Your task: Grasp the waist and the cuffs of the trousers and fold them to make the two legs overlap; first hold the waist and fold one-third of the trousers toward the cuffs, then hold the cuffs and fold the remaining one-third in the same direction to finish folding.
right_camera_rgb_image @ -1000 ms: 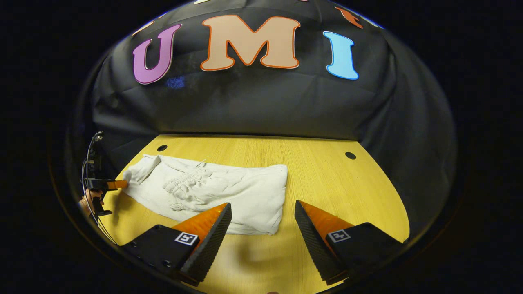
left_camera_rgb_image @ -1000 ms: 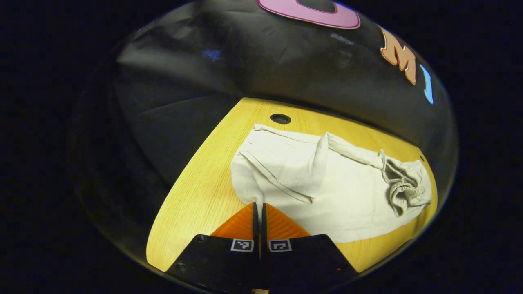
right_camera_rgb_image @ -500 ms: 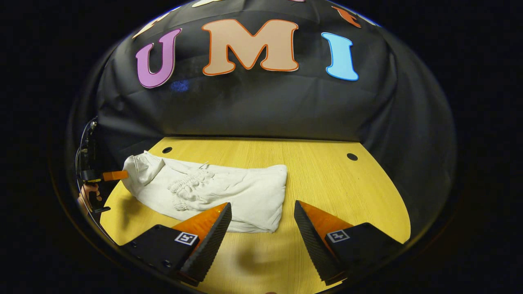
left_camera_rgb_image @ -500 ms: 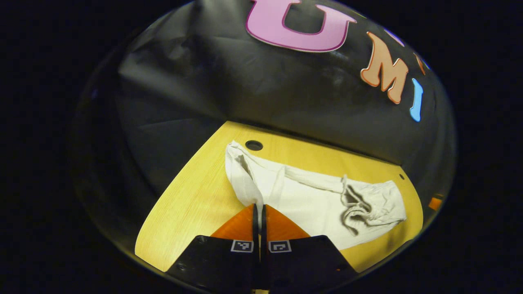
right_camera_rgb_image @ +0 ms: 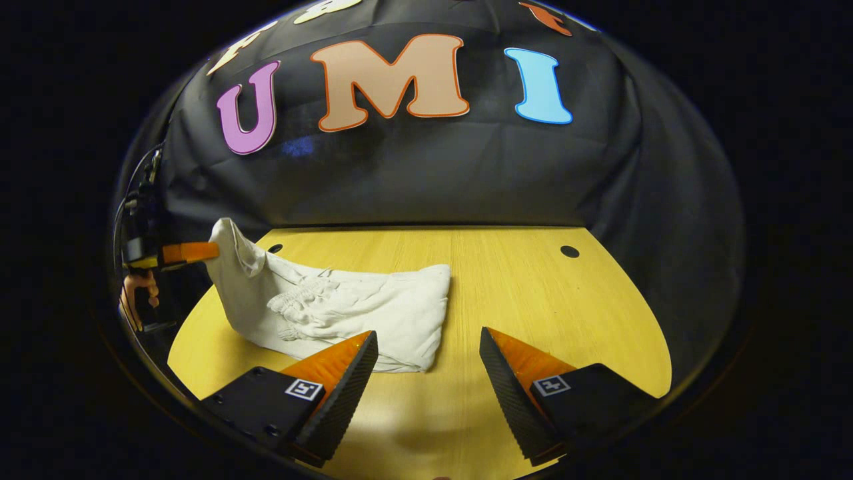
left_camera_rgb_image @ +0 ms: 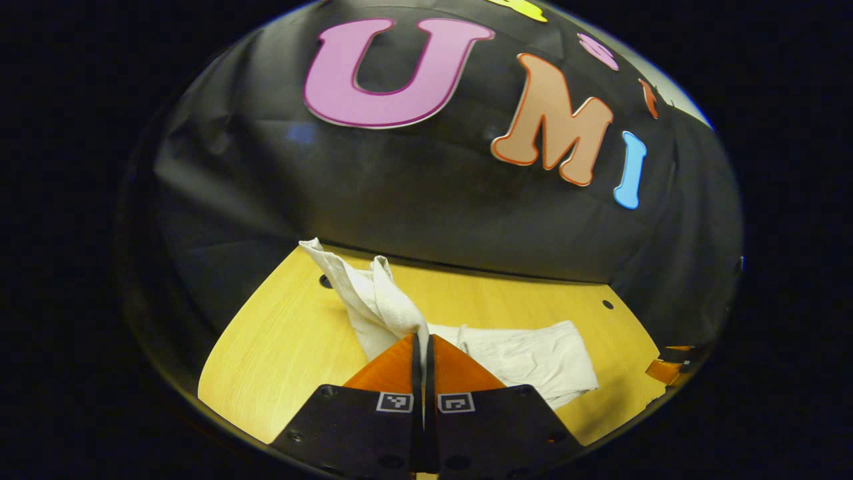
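Note:
Cream trousers (right_camera_rgb_image: 346, 307) lie partly folded on the wooden table (right_camera_rgb_image: 520, 287); the gathered waistband rests on top near the middle. Their cuff end (left_camera_rgb_image: 373, 300) is lifted off the table, pinched between the fingers of my left gripper (left_camera_rgb_image: 422, 340), which is shut on it. In the right gripper view that same left gripper (right_camera_rgb_image: 190, 252) shows at the far left, holding the raised cloth, with a hand below it. My right gripper (right_camera_rgb_image: 426, 340) hovers open over the table's front, just in front of the trousers' folded edge, with nothing between its fingers.
The round-fronted table has small dark holes near its back edge (right_camera_rgb_image: 570, 251) (right_camera_rgb_image: 274, 249). Black cloth walls (right_camera_rgb_image: 413, 173) close in behind and on both sides. Bare wood stretches to the right of the trousers.
My left gripper has risen, pulling the cuff end up off the table. The trousers slid slightly left. The right gripper has hardly moved.

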A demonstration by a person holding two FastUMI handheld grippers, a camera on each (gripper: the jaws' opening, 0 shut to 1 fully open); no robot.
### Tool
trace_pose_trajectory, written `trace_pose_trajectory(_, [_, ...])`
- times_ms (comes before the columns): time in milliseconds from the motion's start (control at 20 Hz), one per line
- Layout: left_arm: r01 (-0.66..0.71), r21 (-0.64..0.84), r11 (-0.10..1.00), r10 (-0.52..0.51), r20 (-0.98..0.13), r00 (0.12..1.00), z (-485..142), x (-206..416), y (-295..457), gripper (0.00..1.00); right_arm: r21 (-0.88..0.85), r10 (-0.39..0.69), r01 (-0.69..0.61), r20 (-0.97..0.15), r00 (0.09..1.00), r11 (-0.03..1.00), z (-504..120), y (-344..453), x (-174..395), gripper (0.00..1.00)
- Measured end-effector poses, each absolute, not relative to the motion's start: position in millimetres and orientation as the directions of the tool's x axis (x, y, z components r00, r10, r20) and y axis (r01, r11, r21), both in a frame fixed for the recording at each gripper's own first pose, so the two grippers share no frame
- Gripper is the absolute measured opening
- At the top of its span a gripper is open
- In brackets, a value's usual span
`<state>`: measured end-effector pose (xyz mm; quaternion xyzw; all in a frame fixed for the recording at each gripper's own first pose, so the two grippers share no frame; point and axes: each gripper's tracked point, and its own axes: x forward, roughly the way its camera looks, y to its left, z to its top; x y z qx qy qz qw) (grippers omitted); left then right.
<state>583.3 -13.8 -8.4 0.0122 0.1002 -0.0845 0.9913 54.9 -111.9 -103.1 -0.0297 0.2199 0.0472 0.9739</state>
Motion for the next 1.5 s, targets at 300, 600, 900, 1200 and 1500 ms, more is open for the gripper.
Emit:
trace_pose_trajectory(300, [0.308, 0.105, 0.946, -0.285, -0.186, 0.940, 8, 576, -126, 0.00, -0.012, 0.062, -0.074, -0.424, 0.903, 0.997, -102, -157, 60, 0.99])
trace_pose_trajectory(600, [0.419, 0.204, 0.885, -0.361, -0.268, 0.893, -46, 571, -222, 0.00, 0.005, 0.042, -0.045, -0.432, 0.901, 0.999, -106, -197, 60, 0.98])
trace_pose_trajectory(900, [0.455, 0.162, 0.875, -0.347, -0.444, 0.826, -160, 564, -256, 0.03, 0.003, 0.043, -0.047, -0.446, 0.894, 0.999, -111, -217, 57, 0.97])
trace_pose_trajectory(1200, [0.463, 0.081, 0.883, -0.355, -0.531, 0.770, -211, 555, -278, 0.37, 0.012, 0.070, -0.073, -0.454, 0.888, 0.997, -114, -209, 51, 0.96])
trace_pose_trajectory(1500, [0.414, 0.087, 0.906, -0.327, -0.476, 0.817, -178, 527, -253, 0.95, 0.031, 0.123, -0.121, -0.423, 0.898, 0.992, -104, -178, 40, 0.96])
